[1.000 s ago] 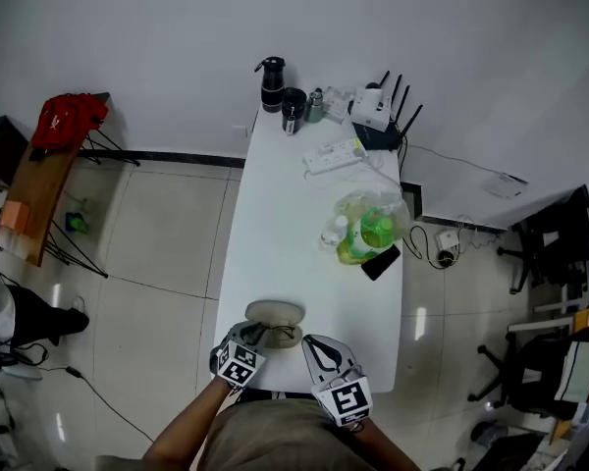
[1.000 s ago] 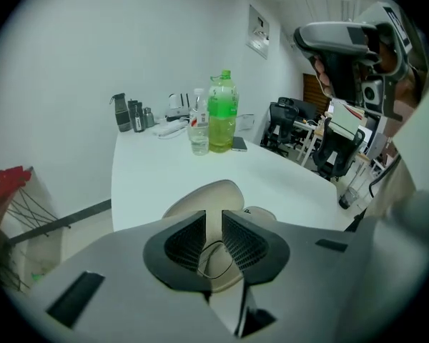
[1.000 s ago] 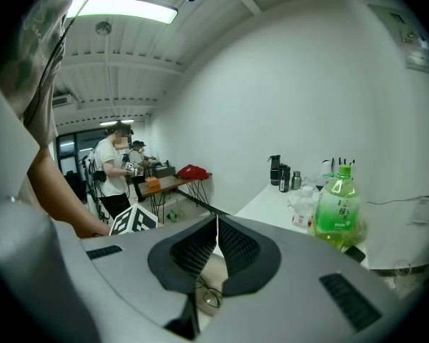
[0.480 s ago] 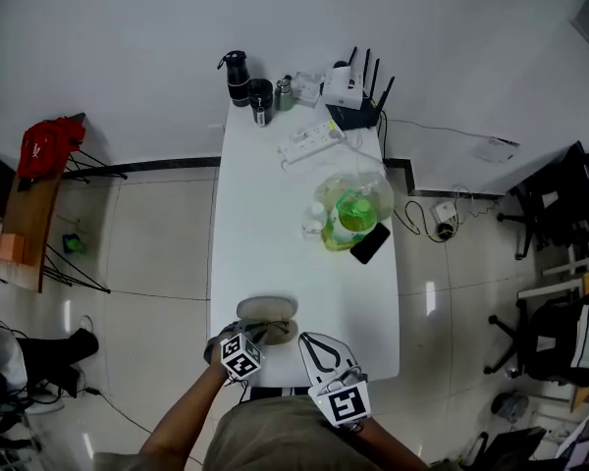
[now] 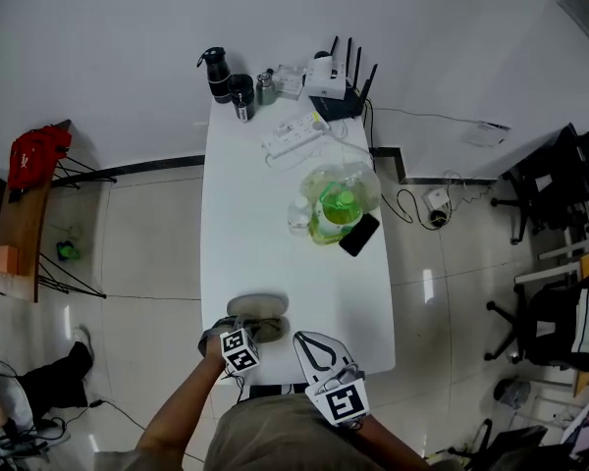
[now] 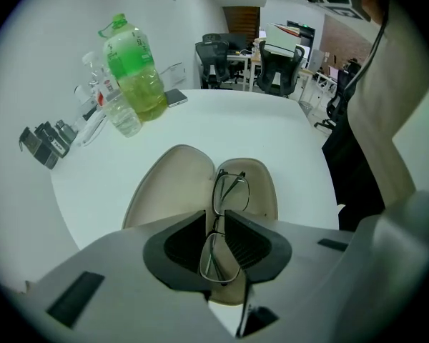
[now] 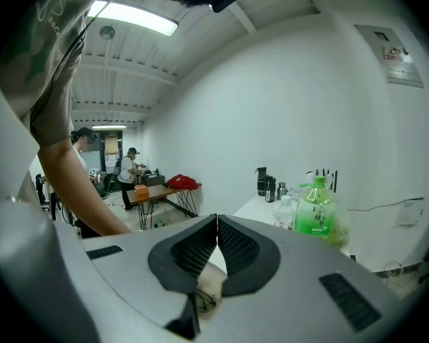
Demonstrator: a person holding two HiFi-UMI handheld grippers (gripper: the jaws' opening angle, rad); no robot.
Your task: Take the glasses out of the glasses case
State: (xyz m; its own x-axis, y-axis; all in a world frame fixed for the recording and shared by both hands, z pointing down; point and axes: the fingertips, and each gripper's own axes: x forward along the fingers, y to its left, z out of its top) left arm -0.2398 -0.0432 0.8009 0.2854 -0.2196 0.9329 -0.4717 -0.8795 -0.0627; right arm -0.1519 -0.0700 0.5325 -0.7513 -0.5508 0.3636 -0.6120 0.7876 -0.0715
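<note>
- Glasses stand edge-on between the jaws of the left gripper, which are clamped on the thin frame. The far lens hangs over the right half of the open glasses case. Only the left gripper view shows this.
- Head view: the case lies at the near end of the table, close to its edge. The frame is too small to make out.
- Right gripper has its jaws pressed together with nothing between them and sits just right of the case.
- Beyond the case, bare table runs to a green bottle and a phone, both well apart from it.
</note>
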